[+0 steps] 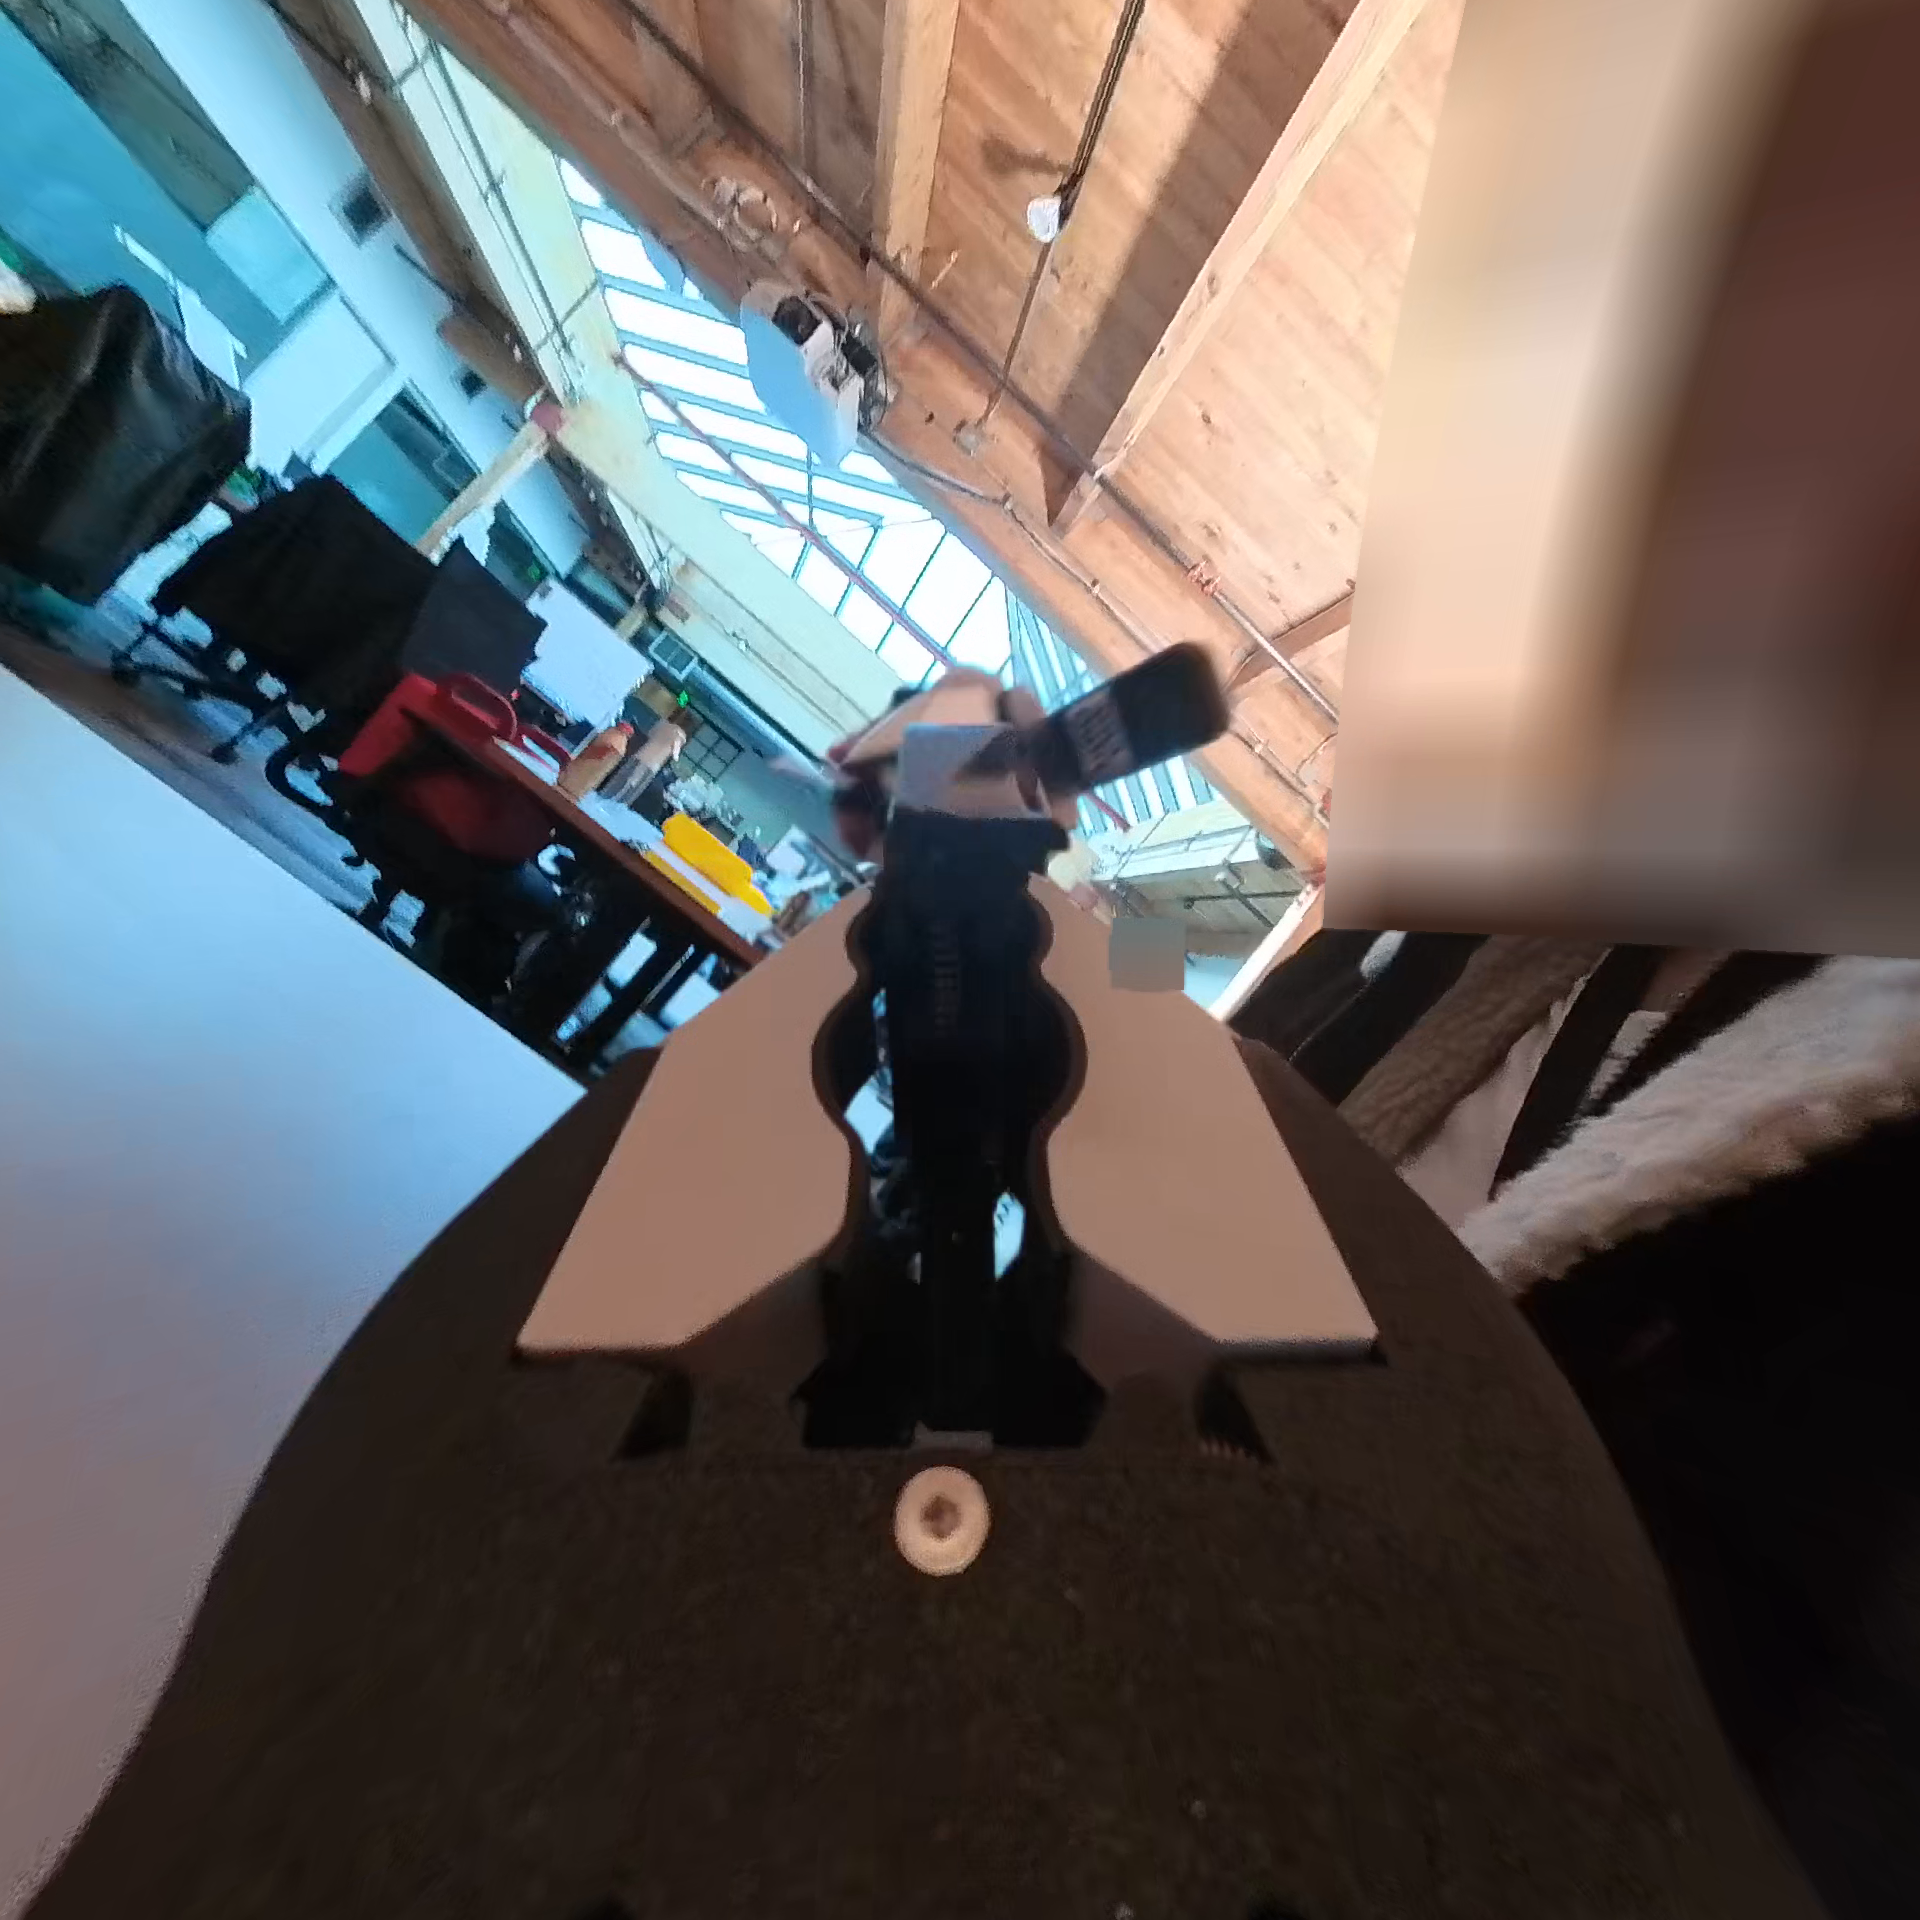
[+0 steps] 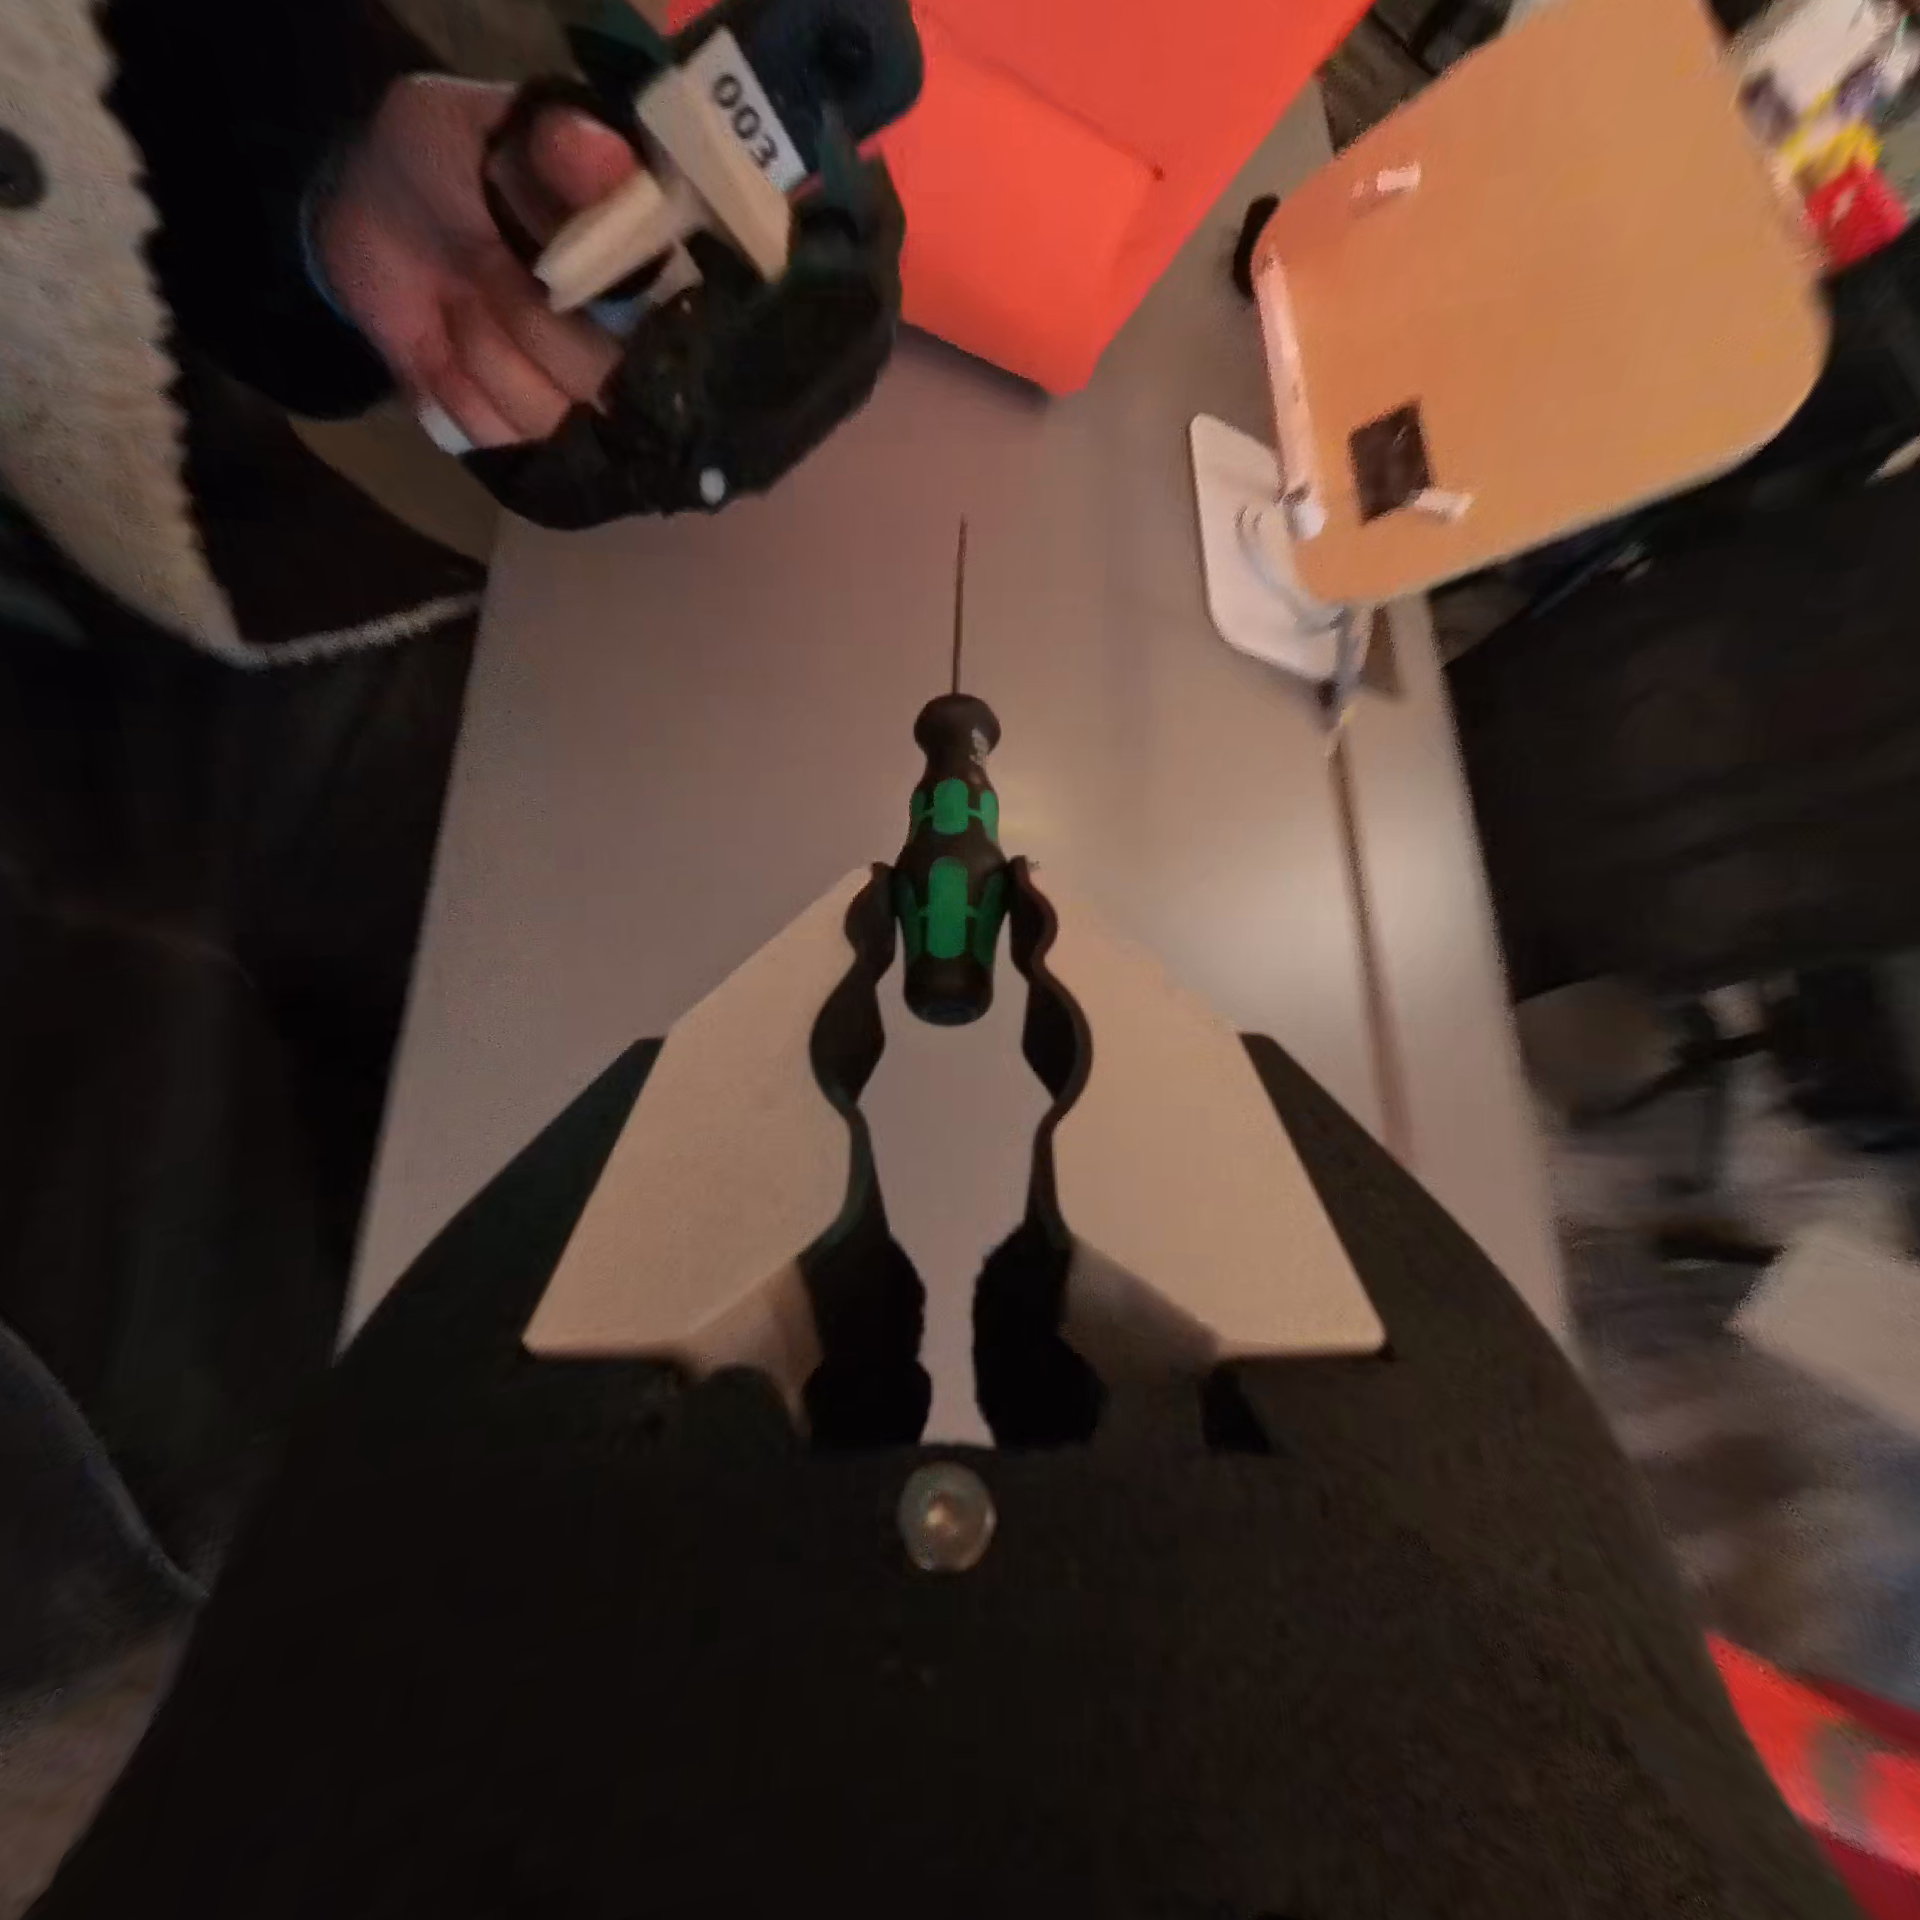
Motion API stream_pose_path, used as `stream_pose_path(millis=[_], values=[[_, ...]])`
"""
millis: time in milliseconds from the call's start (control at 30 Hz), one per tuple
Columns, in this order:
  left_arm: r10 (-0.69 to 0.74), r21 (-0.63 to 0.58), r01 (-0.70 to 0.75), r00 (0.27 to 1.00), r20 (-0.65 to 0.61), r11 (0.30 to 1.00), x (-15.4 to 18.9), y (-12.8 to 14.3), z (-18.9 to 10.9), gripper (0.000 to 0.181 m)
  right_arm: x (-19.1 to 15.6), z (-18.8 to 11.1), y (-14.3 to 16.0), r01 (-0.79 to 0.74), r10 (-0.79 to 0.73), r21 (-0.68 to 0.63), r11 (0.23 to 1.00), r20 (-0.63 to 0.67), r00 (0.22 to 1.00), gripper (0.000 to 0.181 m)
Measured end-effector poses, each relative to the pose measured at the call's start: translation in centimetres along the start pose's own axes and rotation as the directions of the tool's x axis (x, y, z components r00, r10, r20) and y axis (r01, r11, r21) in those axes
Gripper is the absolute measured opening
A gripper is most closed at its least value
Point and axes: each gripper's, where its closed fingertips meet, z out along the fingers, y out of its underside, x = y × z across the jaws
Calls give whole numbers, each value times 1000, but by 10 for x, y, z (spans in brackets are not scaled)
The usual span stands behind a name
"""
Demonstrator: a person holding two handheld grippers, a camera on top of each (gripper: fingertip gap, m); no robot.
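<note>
Screwdriver (image 2: 951, 883): thin steel shaft, ribbed black-and-green handle, clamped at the right hand-held gripper (image 2: 951, 904) tips, above the pale matte worktop (image 2: 675, 779).
Left hand-held gripper (image 1: 951, 914): closed on a black ridged tool (image 1: 961, 1091).
Nearby: tan box (image 2: 1538, 301), orange block (image 2: 1049, 177).

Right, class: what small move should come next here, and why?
Probably tilt the left gripper down toward the table: its view shows mostly ceiling, while the right gripper clamps the screwdriver above the table.
</note>
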Motion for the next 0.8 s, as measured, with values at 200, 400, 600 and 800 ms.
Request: stream_pose_path(millis=[200, 400, 600, 800], values=[[-71, -94, 72, 997, 18, 993, -5, 18, 6, 21, 3, -22, -17, 381, -374, -155, 911, 76, 924, 21], [-84, -132, 84, 996, 8, 988, -3, 24, 8, 21, -12, -30, -23, 383, -371, -89, 920, 122, 920, 21], [-83, -176, 77, 996, -26, 981, 4, 33, 12, 22, -17, -37, -29, 374, -365, -62, 925, 122, 923, 21], [-88, -192, 78, 995, -45, 978, 7, 37, 14, 22, -20, -40, -26, 373, -363, -67, 925, 126, 923, 21]])
